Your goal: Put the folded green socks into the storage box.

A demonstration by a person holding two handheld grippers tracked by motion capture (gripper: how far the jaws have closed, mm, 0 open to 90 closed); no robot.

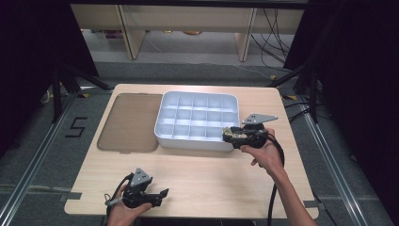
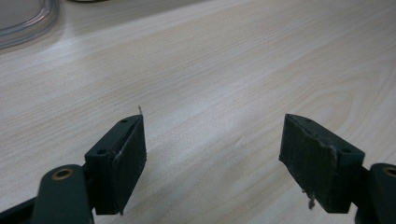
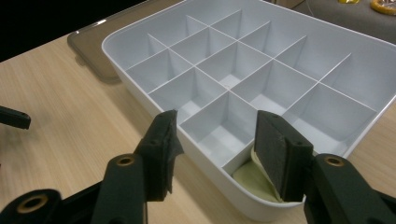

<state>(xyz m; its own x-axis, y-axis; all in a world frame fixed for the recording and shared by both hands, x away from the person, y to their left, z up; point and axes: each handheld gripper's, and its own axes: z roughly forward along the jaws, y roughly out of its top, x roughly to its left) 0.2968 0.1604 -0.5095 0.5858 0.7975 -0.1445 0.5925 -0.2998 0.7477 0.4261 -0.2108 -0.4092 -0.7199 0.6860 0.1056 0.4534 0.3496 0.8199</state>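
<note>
Right tool (image 3: 212, 151) at 3 o'clock on the worktop (image 1: 211, 174), jaws spread astride the near wall of the white divided tray (image 1: 196, 117); a pale yellowish item (image 3: 250, 179) lies in that corner compartment. Left tool (image 2: 212, 161) at 7 o'clock, jaws spread over bare wood.

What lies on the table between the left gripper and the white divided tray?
Bare wood: in the high view, nothing sits on the table between the left gripper and the white divided tray.
</note>
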